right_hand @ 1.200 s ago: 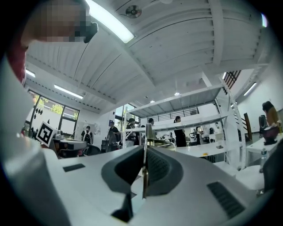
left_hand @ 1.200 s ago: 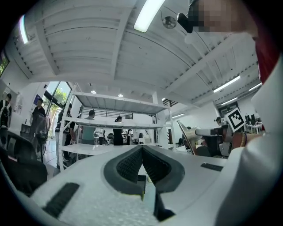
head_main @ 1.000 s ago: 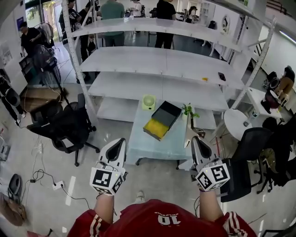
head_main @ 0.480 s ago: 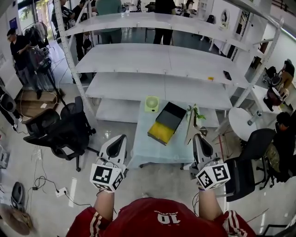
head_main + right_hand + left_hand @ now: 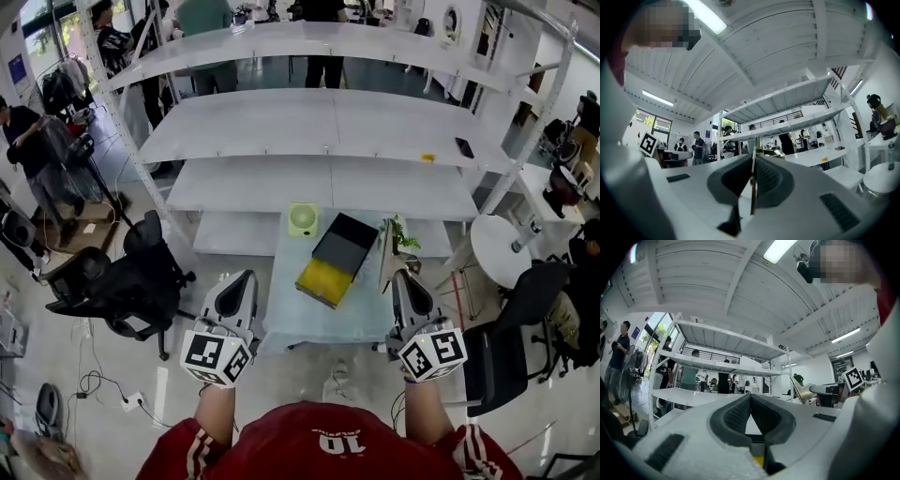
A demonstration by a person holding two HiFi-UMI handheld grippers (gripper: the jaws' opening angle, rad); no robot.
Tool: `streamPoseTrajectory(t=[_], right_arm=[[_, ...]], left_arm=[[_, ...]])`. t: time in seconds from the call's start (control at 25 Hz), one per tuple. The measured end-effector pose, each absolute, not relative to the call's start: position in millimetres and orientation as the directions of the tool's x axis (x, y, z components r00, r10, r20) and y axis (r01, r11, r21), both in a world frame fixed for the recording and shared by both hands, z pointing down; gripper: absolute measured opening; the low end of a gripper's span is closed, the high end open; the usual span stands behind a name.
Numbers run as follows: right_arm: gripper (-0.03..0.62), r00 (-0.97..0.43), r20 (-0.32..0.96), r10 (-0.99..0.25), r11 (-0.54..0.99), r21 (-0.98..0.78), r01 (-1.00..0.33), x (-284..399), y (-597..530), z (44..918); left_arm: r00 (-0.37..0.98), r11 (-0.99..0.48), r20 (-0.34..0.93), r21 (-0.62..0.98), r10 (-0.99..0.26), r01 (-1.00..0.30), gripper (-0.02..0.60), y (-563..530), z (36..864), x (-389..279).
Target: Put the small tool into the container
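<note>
The left gripper [image 5: 750, 397] has its jaws fully closed, pad against pad, with nothing between them. The right gripper [image 5: 753, 161] has its jaws clamped on the small tool [image 5: 753, 187], a thin flat blade seen edge-on between the pads. In the head view the tool [image 5: 386, 253] projects forward from the right gripper [image 5: 398, 274]; its exact type is hard to make out.

The container [image 5: 333, 258], an open black box with a yellow interior, lies on the pale table [image 5: 281, 314], left of the tool and clear of it.

Readable marking: "10" on the red shirt [image 5: 341, 441].
</note>
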State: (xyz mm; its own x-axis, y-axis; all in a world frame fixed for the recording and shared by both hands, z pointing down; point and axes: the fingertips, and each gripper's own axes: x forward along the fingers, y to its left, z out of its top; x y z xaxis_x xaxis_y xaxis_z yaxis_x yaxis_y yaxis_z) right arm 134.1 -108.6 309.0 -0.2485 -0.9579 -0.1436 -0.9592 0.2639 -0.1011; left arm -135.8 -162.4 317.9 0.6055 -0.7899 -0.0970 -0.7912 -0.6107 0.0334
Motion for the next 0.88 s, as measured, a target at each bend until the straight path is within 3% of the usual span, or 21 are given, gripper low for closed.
streamPoseTrajectory(t=[0.48, 0.88], right_arm=[[0.015, -0.362, -0.153, -0.919, 0.382, -0.122, -0.916, 210.7, -229.8, 305.8], [0.015, -0.415, -0.082, -0.906, 0.423, -0.149, -0.894, 197.1, -275.6, 332.5]], left_arm=[[0.517, -0.522, -0.122, 0.008, -0.847, -0.853, 0.002, -255.6, 302.1, -65.0], [0.562, -0.564, -0.075, 0.019, -0.824, -0.825, 0.002, -287.6, 329.2, -39.8]])
